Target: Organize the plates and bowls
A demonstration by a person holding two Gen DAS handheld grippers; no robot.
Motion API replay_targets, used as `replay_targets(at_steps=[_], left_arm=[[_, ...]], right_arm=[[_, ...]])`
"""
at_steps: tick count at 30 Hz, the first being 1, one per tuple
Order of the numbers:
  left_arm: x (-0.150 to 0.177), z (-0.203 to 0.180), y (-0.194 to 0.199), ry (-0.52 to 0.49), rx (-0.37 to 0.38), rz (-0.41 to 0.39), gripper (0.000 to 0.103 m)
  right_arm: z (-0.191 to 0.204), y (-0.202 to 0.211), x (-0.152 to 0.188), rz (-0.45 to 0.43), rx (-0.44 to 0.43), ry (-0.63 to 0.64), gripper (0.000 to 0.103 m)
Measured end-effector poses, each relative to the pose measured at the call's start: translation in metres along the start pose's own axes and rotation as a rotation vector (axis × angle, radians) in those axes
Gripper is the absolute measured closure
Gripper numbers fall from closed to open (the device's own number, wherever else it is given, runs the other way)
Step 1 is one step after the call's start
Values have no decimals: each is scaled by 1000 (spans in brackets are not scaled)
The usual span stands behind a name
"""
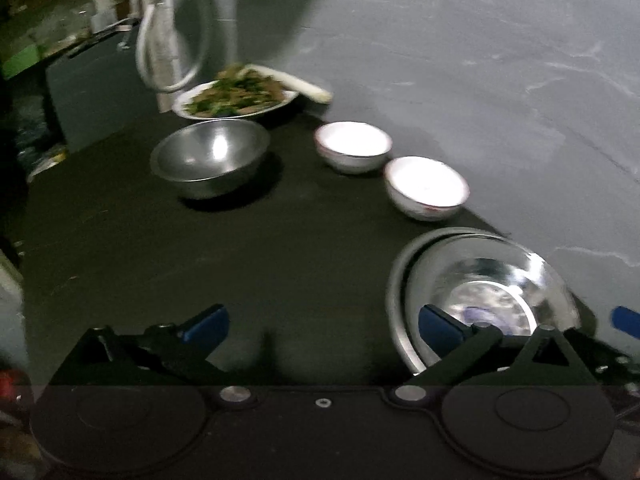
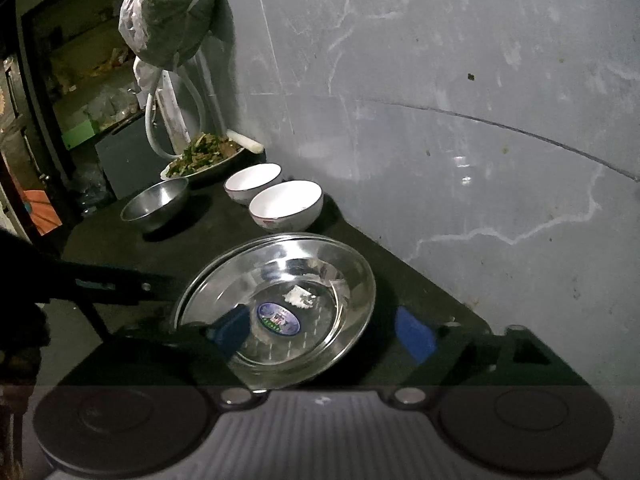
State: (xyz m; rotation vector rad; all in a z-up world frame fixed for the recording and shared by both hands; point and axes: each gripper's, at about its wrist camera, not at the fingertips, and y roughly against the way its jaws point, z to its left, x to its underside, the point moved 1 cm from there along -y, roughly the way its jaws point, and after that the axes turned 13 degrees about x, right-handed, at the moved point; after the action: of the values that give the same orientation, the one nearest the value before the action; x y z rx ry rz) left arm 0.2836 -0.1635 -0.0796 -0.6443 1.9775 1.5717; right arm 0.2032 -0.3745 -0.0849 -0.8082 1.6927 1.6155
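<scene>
left gripper [image 1: 324, 330]: jaws spread wide, nothing between them, blue pads over the dark table [image 1: 120, 248]. its right fingertip [image 1: 438, 326] overlaps the near-left rim of the stacked steel plates [image 1: 480, 292]; whether it touches cannot be told.

right gripper [image 2: 322, 330]: also spread apart, gripping nothing. left fingertip [image 2: 230, 328] sits over the inside of the steel plates [image 2: 280, 288], right fingertip [image 2: 414, 338] just outside the rim on the wall side, so the near right edge lies between the fingers. contact not clear.

plates: shallow, shiny, one nested in another, round blue sticker [image 2: 278, 319] at the centre and a small white speck beside it. they sit at the table's near corner by the grey wall [image 2: 480, 120].

beyond: two white bowls [image 2: 286, 204] [image 2: 253, 182] side by side along the wall, nearly touching. left of them, apart, one steel bowl [image 2: 155, 204], upright. behind it a plate of greens [image 2: 204, 156] at the far end. above that a plastic bag [image 2: 168, 16] hangs, with a white hose [image 2: 154, 128] looping down.
</scene>
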Motion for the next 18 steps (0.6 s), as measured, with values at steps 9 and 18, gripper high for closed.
replay_targets(at_steps=[9, 18], left_arm=[[14, 47, 24, 65, -150, 13, 1], [30, 105, 50, 181, -332, -44, 1]], right_arm=[[15, -7, -4, -11, -18, 18, 0], [44, -13, -12, -3, -102, 61, 0]])
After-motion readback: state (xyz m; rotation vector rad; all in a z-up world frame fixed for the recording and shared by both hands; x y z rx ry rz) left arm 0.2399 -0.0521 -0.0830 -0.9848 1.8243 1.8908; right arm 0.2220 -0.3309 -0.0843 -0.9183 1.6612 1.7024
